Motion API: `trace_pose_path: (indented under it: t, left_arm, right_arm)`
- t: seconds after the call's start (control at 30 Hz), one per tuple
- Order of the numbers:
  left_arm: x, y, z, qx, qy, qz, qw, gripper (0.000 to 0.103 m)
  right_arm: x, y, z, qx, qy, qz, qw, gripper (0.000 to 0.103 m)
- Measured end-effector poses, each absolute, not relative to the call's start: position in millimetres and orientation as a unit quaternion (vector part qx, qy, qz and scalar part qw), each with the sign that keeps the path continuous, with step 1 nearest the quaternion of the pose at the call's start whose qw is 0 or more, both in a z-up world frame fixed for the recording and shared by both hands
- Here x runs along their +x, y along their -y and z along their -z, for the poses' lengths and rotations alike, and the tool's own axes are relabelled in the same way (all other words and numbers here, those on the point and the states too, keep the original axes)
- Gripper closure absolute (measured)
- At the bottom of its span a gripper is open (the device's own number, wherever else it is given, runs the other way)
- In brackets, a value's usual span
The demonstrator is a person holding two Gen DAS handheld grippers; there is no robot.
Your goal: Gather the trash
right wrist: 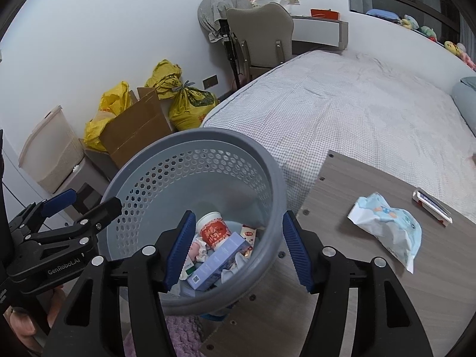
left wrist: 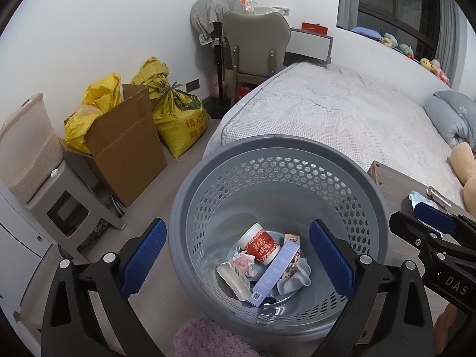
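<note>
Both grippers hover over the grey basket (right wrist: 190,154), jaws apart and empty: the left gripper (left wrist: 238,258) wide, the right gripper (right wrist: 238,250) about half open. Beyond the basket's right side, the crumpled wrapper (right wrist: 386,226) lies on the wooden table (right wrist: 357,282), nearer the right gripper, long axis slanting away rightward.

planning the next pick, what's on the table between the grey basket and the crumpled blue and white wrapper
Nothing: in the right wrist view, bare wood tabletop runs from the basket to the wrapper.
</note>
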State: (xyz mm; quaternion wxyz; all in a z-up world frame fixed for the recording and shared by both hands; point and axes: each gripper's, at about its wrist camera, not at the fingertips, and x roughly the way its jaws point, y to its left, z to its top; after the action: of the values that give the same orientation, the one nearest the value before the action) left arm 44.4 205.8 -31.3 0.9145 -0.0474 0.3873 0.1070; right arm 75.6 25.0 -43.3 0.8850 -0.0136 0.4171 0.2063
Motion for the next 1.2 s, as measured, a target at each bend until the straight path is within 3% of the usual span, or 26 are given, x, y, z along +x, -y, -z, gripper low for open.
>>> trace_pose_path:
  t: [0.6,0.9,1.2]
  left_arm:
    - [56,-127,32,-0.048,-0.401,-0.034,0.914,0.007]
    - [72,-72,23,-0.05,-0.4,-0.001,0.915,0.007]
    - [83,-28,22,-0.025,-0.413,0.01,0.91,0.007]
  right_arm:
    - [62,126,58,0.002,-0.435,-0.092,0.896,0.043]
    - [91,200,65,-0.014,-0.436,-0.073,0.897,0.043]
    - [143,215,82,-0.054,-0.453,-0.104,0.884,0.043]
